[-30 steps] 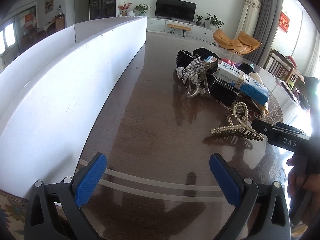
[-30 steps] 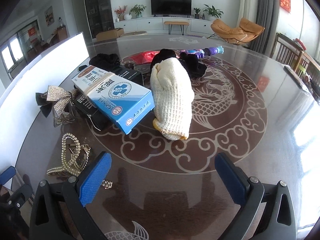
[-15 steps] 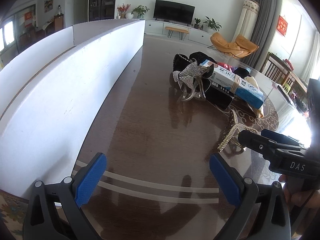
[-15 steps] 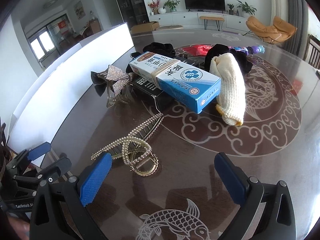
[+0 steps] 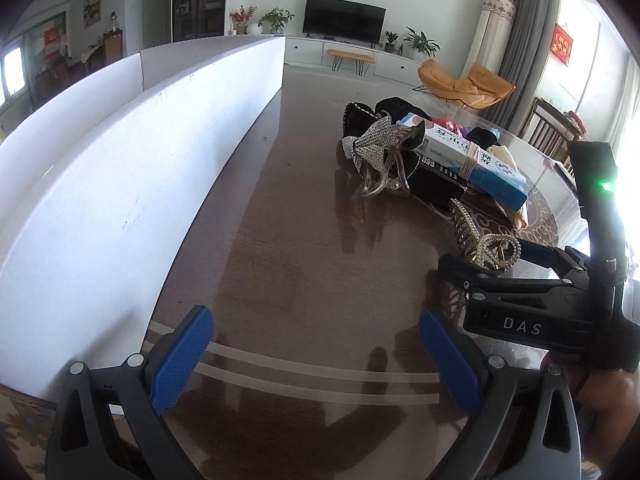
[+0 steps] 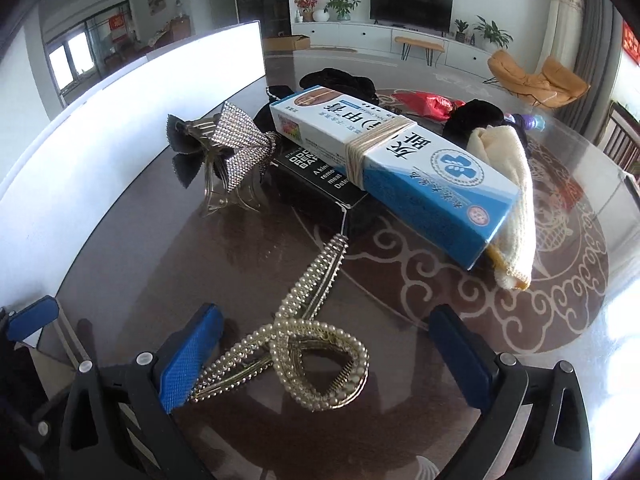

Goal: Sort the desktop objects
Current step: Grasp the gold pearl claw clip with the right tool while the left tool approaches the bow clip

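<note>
The right gripper [image 6: 324,364] stands with its jaws wide apart around the looped end of the pearl clip [image 6: 304,344] — the clip lies on the table [image 6: 400,432] between the blue pads, its near end touching or just beside the left pad [image 6: 188,360], its long toothed arm pointing away toward the black box [image 6: 320,184]. The pads have not closed on it. From the left wrist view the same clip [image 5: 480,236] shows just beyond the right gripper's [image 5: 500,268] black fingers, and a hand [image 5: 612,396] holds that tool at the right edge.

The left gripper [image 5: 320,364] is also spread wide and holds nothing, above bare dark table [image 5: 300,240] with a white wall panel [image 5: 120,184] along its left side.

Farther back sits the heap of things to sort: a blue-and-white carton [image 6: 392,168] bound with rubber bands rests slantwise on the black box, a cream cloth [image 6: 512,200] lies against the carton's right end, and a clear claw clip with a rhinestone bow [image 6: 228,152] stands just left of the box. Behind them lie dark fabric pieces [image 6: 340,80] and something red [image 6: 428,104] — too small to tell further.
</note>
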Available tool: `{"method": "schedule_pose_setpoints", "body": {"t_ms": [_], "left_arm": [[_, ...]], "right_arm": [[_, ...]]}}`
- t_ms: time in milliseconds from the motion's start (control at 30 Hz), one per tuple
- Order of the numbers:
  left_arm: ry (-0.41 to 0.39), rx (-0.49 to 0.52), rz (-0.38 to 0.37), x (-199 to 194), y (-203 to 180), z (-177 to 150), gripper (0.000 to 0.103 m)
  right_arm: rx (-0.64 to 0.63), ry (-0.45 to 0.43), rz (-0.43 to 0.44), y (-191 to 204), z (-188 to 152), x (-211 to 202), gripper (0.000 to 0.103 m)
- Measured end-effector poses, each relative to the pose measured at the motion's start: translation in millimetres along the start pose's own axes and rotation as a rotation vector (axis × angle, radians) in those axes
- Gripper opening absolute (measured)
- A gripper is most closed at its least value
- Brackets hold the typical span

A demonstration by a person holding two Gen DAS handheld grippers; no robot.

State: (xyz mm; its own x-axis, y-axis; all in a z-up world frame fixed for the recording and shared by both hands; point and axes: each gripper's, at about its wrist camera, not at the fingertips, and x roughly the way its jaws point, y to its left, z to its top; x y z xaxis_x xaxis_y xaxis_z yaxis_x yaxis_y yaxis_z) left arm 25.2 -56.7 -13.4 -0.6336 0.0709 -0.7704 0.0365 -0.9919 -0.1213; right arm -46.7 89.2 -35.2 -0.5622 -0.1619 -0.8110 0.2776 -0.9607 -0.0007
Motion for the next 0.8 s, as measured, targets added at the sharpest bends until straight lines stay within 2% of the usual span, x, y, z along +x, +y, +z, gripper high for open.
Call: {"method": "schedule_pose_setpoints", "body": {"t_ms": [200,367,500,567,633,667,700,733,800], "left_arm": [[0.043,0.014,0.0,11,-5,0,0.103],[0.051,0.021,0.022,14,-8,-2,0.103],[0.049,0.038,0.043,15,-11,-3,0.103],[0.048,0.049,0.055,16,-12,-3,0.103],[0.048,0.063,0.072,18,-15,-4,0.103],[0.048,0.072,0.084,19,-16,-5,0.103],[0.05,0.083,0.097,20,-18,-5,0.103],[0.05,0.09,0.099,20,-19,-5,0.103],[0.063,0.085,0.093,20,-20,-3,0.103]], "right_arm": [[-0.035,0.002,0.024,-22,-9,-6,0.103],[-0.097,0.002,0.07,-17,2,4,0.103],[-0.193,0.001,0.139,-8,11,11,0.103],[-0.209,-0.015,0.152,-4,10,9,0.096],[-0.201,-0.038,0.159,-7,11,6,0.067],[-0.19,-0.043,0.152,-10,11,6,0.062],[-0.172,-0.051,0.152,-14,11,5,0.051],[-0.151,-0.051,0.158,-20,10,4,0.047],[-0.123,-0.047,0.157,-31,4,-1,0.047]]}}
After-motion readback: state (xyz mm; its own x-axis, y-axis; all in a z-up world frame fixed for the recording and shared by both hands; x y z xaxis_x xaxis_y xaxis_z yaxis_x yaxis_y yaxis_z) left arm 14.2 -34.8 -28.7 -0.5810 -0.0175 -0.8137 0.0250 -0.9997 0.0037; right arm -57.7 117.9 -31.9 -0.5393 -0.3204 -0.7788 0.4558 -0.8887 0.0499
